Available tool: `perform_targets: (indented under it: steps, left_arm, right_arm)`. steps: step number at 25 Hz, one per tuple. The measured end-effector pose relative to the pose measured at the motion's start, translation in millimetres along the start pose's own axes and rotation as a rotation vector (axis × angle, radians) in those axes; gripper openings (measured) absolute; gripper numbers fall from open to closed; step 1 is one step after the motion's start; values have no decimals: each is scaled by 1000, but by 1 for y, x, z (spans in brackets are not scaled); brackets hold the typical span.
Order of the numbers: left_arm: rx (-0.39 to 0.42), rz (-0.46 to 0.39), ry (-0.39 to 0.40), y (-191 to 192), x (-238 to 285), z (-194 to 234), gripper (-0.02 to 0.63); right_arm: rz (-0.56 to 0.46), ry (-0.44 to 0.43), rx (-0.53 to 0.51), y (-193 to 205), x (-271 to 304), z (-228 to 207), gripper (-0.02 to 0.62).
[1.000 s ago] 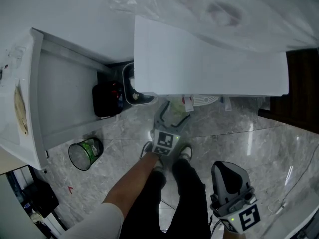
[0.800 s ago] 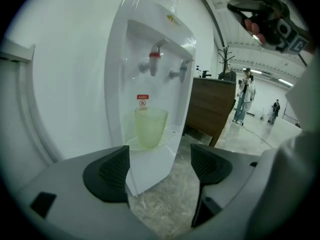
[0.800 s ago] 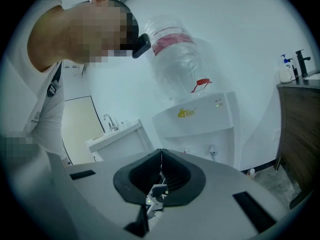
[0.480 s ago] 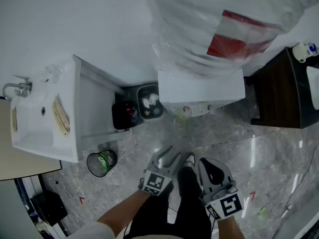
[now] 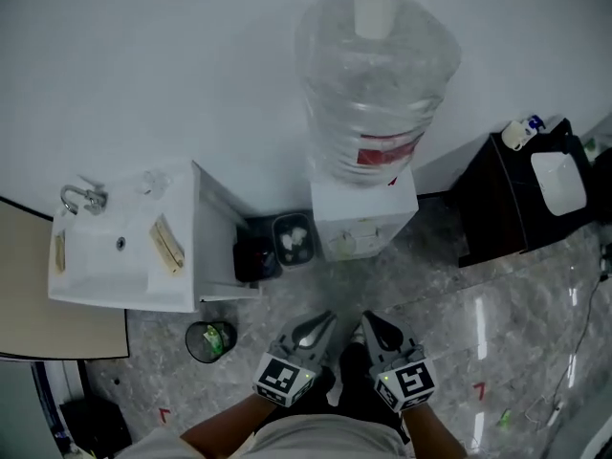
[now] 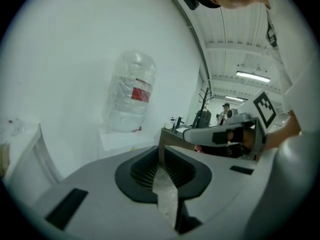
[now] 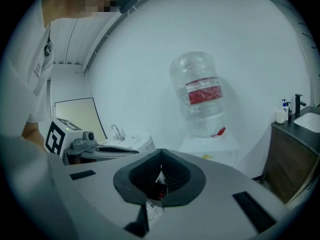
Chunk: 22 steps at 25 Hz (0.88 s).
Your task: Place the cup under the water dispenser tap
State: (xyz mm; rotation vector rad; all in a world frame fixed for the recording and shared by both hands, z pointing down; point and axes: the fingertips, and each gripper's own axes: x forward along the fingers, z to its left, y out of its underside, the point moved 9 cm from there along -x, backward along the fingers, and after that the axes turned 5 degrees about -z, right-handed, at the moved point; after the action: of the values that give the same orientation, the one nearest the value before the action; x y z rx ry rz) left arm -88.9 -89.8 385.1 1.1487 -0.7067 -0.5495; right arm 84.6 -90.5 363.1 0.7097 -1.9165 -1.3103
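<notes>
Left tongs (image 5: 316,325), closing with nothing between the jaws, and right tongs (image 5: 371,323), pressed together and empty, hang side by side over the floor (image 5: 449,304), well back from the front of the water dispenser (image 5: 363,220). Neither pair holds the cup, which is too small to make out at the dispenser's front edge below the bottle (image 5: 375,75), so its seat under the tap cannot be confirmed. Likely hazard: a light cup standing off-centre or tilted lets the stream miss it or tip it over, wetting the floor beside the waste bin (image 5: 277,232).
</notes>
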Motion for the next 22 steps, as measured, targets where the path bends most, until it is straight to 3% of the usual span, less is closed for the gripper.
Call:
perform_targets:
  steps: [13, 22]
  left_arm:
    - [27, -57, 26, -75, -40, -52, 6]
    - [36, -107, 29, -90, -53, -59, 6]
  right_arm:
    - [-96, 22, -63, -57, -48, 52, 17]
    - [-100, 36, -118, -70, -55, 70, 15]
